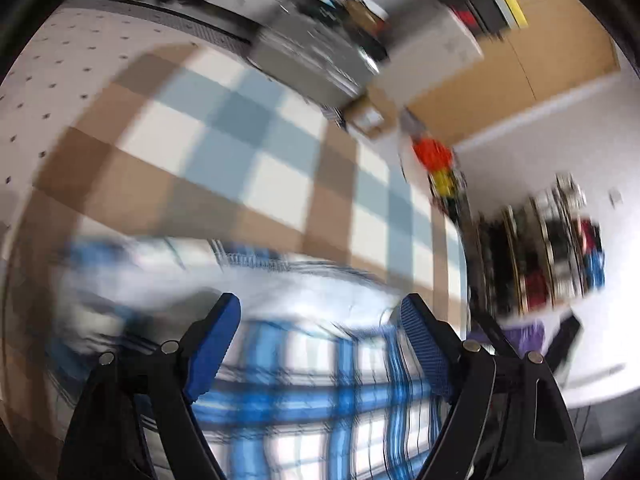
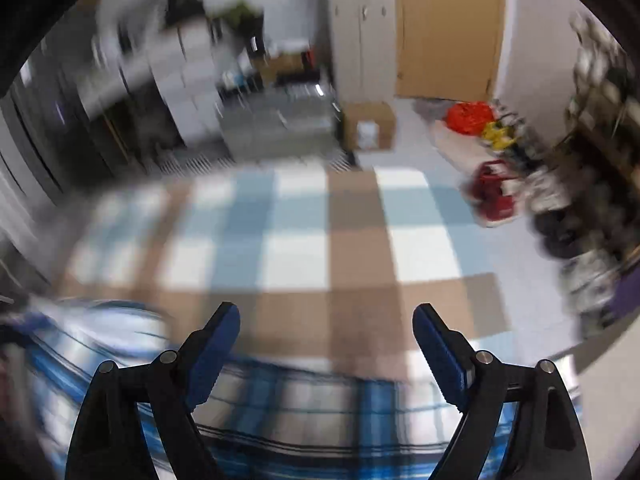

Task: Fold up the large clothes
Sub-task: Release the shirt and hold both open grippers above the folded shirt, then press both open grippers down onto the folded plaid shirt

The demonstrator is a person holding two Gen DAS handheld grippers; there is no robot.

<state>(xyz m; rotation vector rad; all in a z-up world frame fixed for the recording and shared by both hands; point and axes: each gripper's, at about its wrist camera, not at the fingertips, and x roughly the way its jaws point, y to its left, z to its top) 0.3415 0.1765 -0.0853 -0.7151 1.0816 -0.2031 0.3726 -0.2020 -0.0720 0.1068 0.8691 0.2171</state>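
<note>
I see my left hand-held gripper (image 1: 320,312) and right hand-held gripper (image 2: 326,320) both spread wide, gripping nothing, above the blue plaid shirt (image 1: 312,392) lying on the checked cloth (image 2: 296,240)

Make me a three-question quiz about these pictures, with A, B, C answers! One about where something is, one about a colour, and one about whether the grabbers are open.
1. Where does the blue checked shirt lie?
A. on the checked mat
B. on a shelf
C. in a box

2. What colours are the squares of the mat?
A. red and green
B. brown, white and pale blue
C. black and yellow

3. How do the left gripper and right gripper stand?
A. both open, holding nothing
B. both shut on the shirt
C. one open, one shut

Answers: 1 A, the shirt is spread over the mat below both grippers. 2 B, those squares show in both views. 3 A, the blue fingers stand wide apart with no cloth pinched.
</note>
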